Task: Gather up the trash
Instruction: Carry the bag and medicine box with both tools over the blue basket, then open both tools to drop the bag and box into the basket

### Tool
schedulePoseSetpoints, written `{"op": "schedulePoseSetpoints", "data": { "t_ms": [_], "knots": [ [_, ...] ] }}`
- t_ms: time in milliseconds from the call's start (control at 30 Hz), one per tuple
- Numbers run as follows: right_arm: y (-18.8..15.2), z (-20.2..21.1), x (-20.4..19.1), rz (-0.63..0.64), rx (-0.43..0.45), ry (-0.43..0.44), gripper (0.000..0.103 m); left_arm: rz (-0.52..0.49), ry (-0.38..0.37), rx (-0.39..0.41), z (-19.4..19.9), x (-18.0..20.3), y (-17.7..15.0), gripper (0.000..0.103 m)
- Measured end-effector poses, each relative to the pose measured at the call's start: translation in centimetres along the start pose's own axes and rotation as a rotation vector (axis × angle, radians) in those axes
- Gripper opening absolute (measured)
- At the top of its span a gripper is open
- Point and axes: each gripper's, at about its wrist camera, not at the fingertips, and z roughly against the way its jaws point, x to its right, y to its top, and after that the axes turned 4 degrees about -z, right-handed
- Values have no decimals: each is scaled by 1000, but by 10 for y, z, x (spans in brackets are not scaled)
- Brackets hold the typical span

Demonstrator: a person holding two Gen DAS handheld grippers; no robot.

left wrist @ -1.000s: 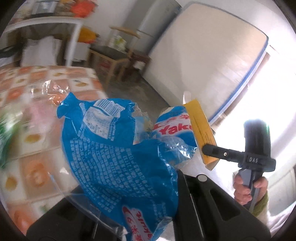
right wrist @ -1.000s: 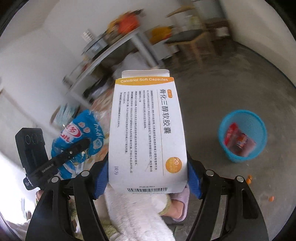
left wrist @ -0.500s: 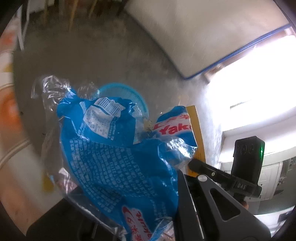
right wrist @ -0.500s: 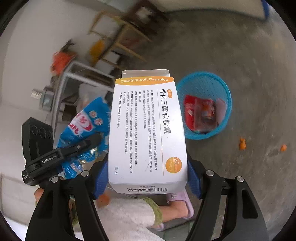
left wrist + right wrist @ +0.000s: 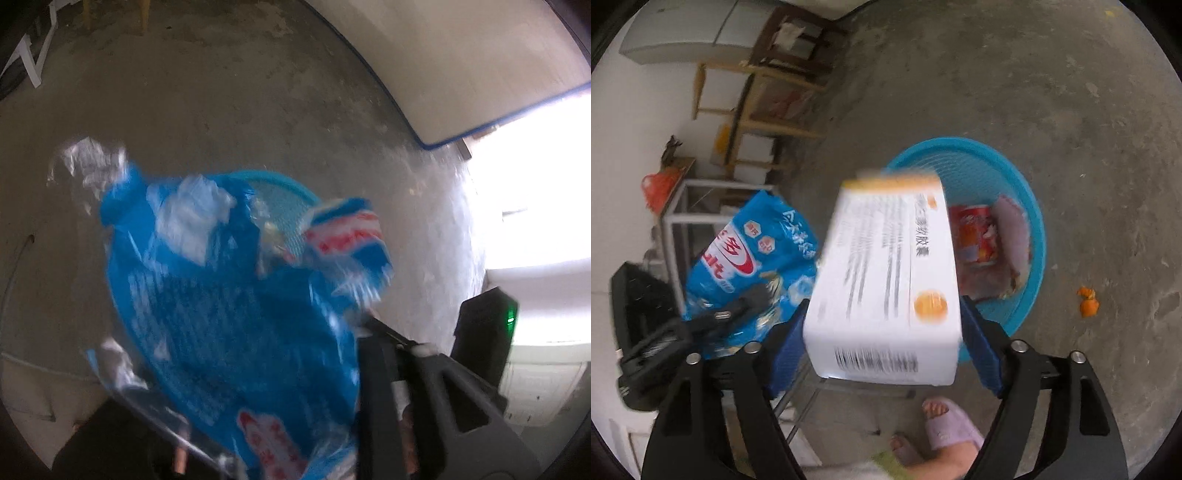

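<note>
Box (image 5: 886,280) tilts loose between my right claw's (image 5: 886,332) just-widened jaws, above blue basket (image 5: 1030,206) | left claw (image 5: 266,424) jaws just opening around blue wrapper (image 5: 236,314)

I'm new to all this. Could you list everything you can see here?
medicine box: one, white and orange, over the basket
plastic bag: one, blue, left of the box
basket: one, blue, on the floor
wrapper: one, red, inside the basket
peel: one, orange, floor beside basket
slipper: one, lilac, worn, below the box
left gripper: one, black, jaws just opening, bag between them
right gripper: one, black, blue pads, jaws just opening, box between them
</note>
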Motion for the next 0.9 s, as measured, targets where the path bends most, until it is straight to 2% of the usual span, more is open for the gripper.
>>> {"op": "schedulePoseSetpoints", "data": {
  "t_ms": [33,100,133,200,367,433,600,733,900],
  "knots": [
    [3,-4,4,-4,5,-19,78,5,-1,5,-2,-2,3,42],
    [6,-10,9,-3,17,-58,78,12,-19,5,-4,-4,1,46],
    [5,-11,13,-5,24,-74,78,16,-31,-4,-5,-4,-2,52],
    [2,-7,22,-18,30,-77,78,15,-41,-8,-5,-1,0,55],
    [-5,15,30,-18,69,-66,79,-25,-57,19,4,20,-4,70],
    [-10,27,29,-15,85,-64,79,-39,-63,24,9,27,-6,73],
    [-20,54,29,-6,123,-51,79,-34,-84,13,22,35,-14,73],
    [-30,68,26,15,138,-57,79,-28,-117,55,60,31,-25,73],
    [-45,86,21,55,151,-55,79,-76,-166,163,140,28,-54,75]
  ]
}}
